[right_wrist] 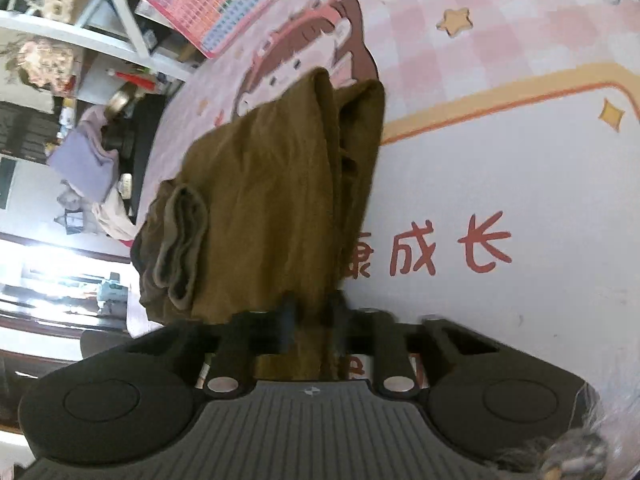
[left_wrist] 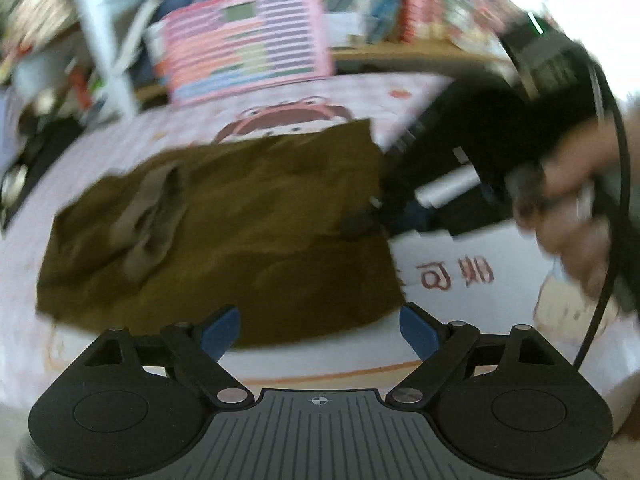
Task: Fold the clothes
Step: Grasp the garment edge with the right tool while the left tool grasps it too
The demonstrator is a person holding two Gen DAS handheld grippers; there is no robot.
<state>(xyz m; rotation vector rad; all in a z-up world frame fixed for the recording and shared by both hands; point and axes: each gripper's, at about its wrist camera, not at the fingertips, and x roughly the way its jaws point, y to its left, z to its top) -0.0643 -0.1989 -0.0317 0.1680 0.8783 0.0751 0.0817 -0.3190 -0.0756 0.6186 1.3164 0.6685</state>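
An olive-brown garment lies partly folded on a pink and white cartoon play mat. A grey-brown inner band shows near its left end. My left gripper is open and empty, just short of the garment's near edge. My right gripper is shut on the garment's edge; the cloth runs away from the fingers, folded over itself. In the left wrist view the right gripper reaches in from the right and its tip meets the garment's right edge, blurred.
A pink chart board leans at the mat's far edge below shelves of books. White shelving and a pile of purple clothes lie off the mat to the left. A hand holds the right gripper.
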